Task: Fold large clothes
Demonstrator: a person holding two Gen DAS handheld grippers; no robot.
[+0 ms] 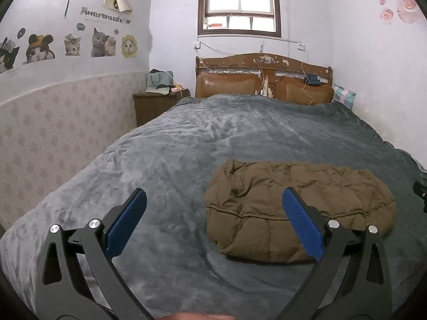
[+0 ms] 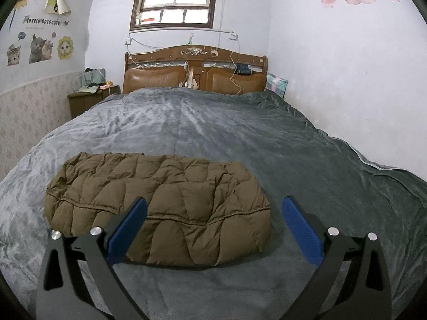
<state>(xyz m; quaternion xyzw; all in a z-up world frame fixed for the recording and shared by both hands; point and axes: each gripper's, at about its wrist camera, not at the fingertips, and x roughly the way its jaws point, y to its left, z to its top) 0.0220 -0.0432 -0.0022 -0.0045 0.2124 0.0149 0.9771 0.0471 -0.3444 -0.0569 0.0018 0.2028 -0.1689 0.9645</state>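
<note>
Both tools up and empty. Left gripper [image 1: 213, 222] has its jaws spread wide, nothing between the blue pads [image 1: 128, 221]; right gripper [image 2: 213, 229] the same, spread wide and bare. The jacket [image 2: 157, 208], a brown quilted puffer, lies on the grey blanket [image 2: 200, 122] as a squat folded bundle, just ahead of me: ahead and to the right of the left gripper, ahead and to the left of the right one, whose left finger overlaps its near edge in that view. Neither tool touches it as far as I can tell. I judge it light for its bulk, soft, springy with fill, so folds will want to puff back open; the shell looks smooth, probably slick, so a shallow pinch may slide off. Best hold, I think, is at the piped seam [image 2: 170, 217] running across the front, or a corner of the near edge where several layers stack and the pads can bite through all of them. From how it lies, the folding looks largely done; maybe a last tuck or press remains. Containers: a pale bag [image 1: 157, 78] stands on the nightstand [image 1: 152, 106], well ahead and left by the headboard [image 1: 264, 77]; its contents are too small to make out.
</note>
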